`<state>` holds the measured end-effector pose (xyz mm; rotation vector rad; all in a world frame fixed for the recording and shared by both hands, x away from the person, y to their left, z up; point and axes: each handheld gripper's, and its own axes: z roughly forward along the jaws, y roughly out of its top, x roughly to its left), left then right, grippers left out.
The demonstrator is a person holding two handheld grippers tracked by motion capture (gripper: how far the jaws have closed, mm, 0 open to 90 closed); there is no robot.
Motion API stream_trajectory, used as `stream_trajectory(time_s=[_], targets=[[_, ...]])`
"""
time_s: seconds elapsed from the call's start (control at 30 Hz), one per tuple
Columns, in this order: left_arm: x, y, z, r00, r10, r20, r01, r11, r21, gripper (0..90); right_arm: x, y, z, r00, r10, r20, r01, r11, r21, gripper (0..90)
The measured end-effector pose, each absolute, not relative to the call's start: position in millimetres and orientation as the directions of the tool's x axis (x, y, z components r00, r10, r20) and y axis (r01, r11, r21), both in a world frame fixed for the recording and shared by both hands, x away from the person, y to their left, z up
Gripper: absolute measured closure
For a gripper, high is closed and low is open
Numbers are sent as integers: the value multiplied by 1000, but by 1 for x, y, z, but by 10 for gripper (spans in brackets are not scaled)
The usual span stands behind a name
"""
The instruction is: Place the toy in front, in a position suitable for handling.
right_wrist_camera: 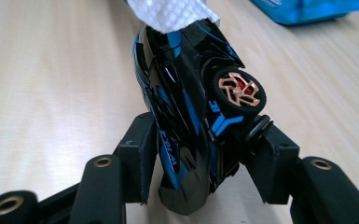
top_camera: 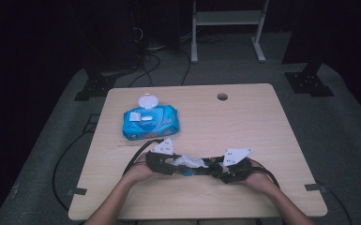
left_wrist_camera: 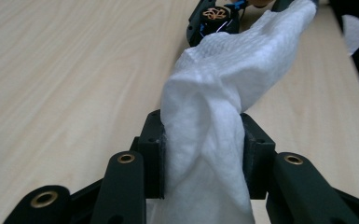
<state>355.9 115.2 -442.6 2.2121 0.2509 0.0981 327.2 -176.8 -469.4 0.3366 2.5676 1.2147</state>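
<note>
- Wiping is underway: the left gripper [left_wrist_camera: 203, 154] is pinching a white wet wipe [left_wrist_camera: 224, 93] against the toy car [right_wrist_camera: 191, 116].
- Clamping that black-and-blue car above the table's [top_camera: 244, 117] near edge, the right gripper [right_wrist_camera: 205, 163] is steadying it.
- Remaining, seemingly: more rubbing; the wipe pack [top_camera: 150, 122] is lying open behind.

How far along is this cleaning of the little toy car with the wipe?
Already done: the wipes pack lies with its lid flipped open, and one white wipe is out, clamped in the left gripper. In hand: the right gripper grips the black and blue toy car, and the wipe lies against its far end. Left, probably: wiping the rest of the car; how much is clean cannot be told.
</note>
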Motion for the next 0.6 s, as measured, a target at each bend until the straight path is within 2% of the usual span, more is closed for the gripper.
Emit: stream_trajectory(time_s=[0.23,0.5,0.6], targets=[[357,114,-443,976,215,-25,149,-582,799,576,327,-179,-474,-923,350,-160,94,608,788,465],[347,114,-439,978,210,-11,136,-591,795,446,325,-180,-475,-927,354,-123,119,590,798,465],[345,117,-434,976,218,-12,138,-577,805,434,324,-181,-475,-928,355,-116,125,589,799,467]])
